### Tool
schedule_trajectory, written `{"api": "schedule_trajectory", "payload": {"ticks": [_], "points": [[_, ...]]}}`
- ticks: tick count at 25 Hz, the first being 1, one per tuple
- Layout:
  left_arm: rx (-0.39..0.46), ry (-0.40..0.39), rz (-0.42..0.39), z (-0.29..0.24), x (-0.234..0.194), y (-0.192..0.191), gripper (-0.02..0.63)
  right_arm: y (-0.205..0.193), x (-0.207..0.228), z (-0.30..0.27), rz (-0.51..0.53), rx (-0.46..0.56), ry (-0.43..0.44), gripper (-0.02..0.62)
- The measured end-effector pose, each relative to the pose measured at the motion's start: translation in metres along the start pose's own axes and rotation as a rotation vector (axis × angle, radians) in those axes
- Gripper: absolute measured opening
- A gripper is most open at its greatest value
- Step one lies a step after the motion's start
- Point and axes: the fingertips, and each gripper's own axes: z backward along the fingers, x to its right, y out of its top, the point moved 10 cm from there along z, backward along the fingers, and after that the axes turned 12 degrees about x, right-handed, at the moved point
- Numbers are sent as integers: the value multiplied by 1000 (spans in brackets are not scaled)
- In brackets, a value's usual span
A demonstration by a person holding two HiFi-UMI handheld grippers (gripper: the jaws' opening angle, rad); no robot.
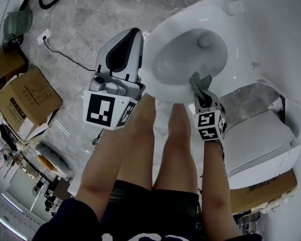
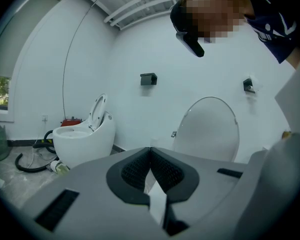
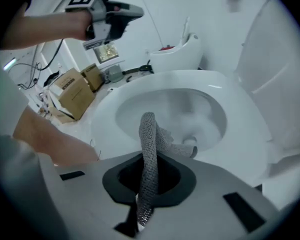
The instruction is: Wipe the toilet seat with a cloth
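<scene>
The white toilet seat [image 1: 241, 51] rings the bowl at upper right in the head view. A grey mesh cloth [image 1: 197, 79] lies on the seat's front rim, pinched by my right gripper [image 1: 200, 91], which is shut on it. In the right gripper view the cloth [image 3: 149, 144] rises from between the jaws of the right gripper [image 3: 147, 181] and droops over the seat [image 3: 242, 129] toward the bowl. My left gripper [image 1: 134, 33] is held up left of the toilet, apart from it. Its jaws are shut with nothing between them in the left gripper view [image 2: 150, 156].
The raised lid [image 1: 286, 29] stands behind the bowl. A person's bare legs [image 1: 155, 144] stand right in front of the toilet. Cardboard boxes [image 1: 25, 97] and a cable [image 1: 65, 54] lie on the floor at left. A second toilet [image 2: 82, 134] stands by the wall.
</scene>
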Motion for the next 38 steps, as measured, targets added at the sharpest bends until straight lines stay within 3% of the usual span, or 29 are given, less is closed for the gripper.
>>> {"api": "schedule_trajectory", "payload": {"ticks": [5, 8, 11, 21, 25, 32, 38], "points": [[-8, -16, 2, -6, 4, -2, 20, -3, 72, 26, -50, 5, -214, 29], [-13, -29, -1, -11, 6, -2, 20, -1, 82, 29, -46, -6, -245, 29], [-17, -37, -3, -16, 7, -2, 20, -3, 61, 17, -27, -22, -173, 29], [-35, -75, 1, -29, 17, -9, 20, 33, -53, -39, -46, -70, 240, 29], [-39, -96, 5, -33, 24, -11, 20, 28, -61, -35, -23, -61, 290, 29], [-43, -130, 7, -42, 32, -11, 20, 2, 19, 0, -43, -49, 82, 29], [-40, -152, 5, -51, 38, -10, 20, 4, 106, 28, 29, -26, -140, 29]]}}
